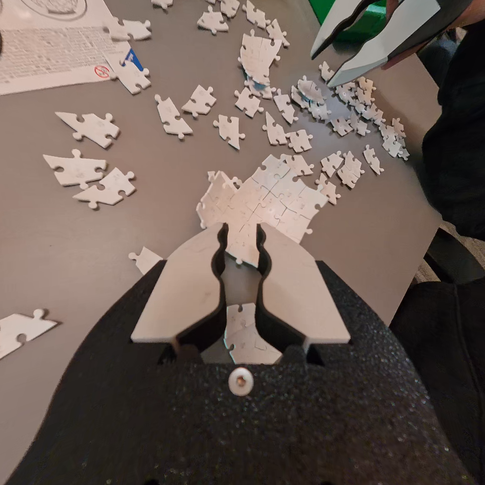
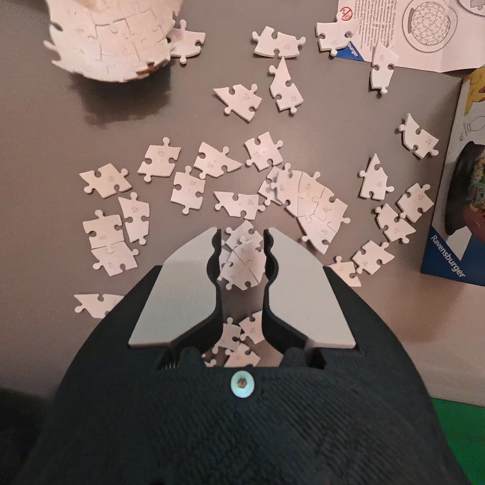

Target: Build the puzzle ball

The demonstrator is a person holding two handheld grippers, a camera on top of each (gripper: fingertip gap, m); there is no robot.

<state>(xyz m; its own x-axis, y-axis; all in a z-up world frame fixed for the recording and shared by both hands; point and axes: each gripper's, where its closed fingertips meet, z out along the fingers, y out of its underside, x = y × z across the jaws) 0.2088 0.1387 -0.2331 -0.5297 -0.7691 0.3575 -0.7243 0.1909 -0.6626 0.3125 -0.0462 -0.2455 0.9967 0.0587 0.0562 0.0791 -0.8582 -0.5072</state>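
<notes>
The curved shell of joined white puzzle pieces [image 1: 265, 207] sits between the fingers of the left gripper [image 1: 241, 228], raised off the grey table [image 1: 78, 249]; the jaws stand a narrow way apart with their black inner pads against the shell's lower edge on either side, so the shell is held there and fans up and outward beyond the fingertips. In the right wrist view the same shell [image 2: 110, 39] shows at the upper left, casting a shadow on the table below it. The right gripper [image 2: 241, 231] is partly open, and a small cluster of joined pieces [image 2: 244, 262] lies between its fingers; whether the pads press on that cluster I cannot tell. In the left wrist view its fingertips hang just over a heap of loose pieces [image 1: 364, 99] near the table's far right. Around both grippers, loose white pieces lie scattered face down, with a flat arc of joined pieces [image 2: 315, 207] just right of the right gripper. Farther out, a folded instruction sheet [image 2: 420, 31] lies at the table's far side, and a puzzle box [image 2: 459, 183] lies at the right edge; what the box contains is not visible.
</notes>
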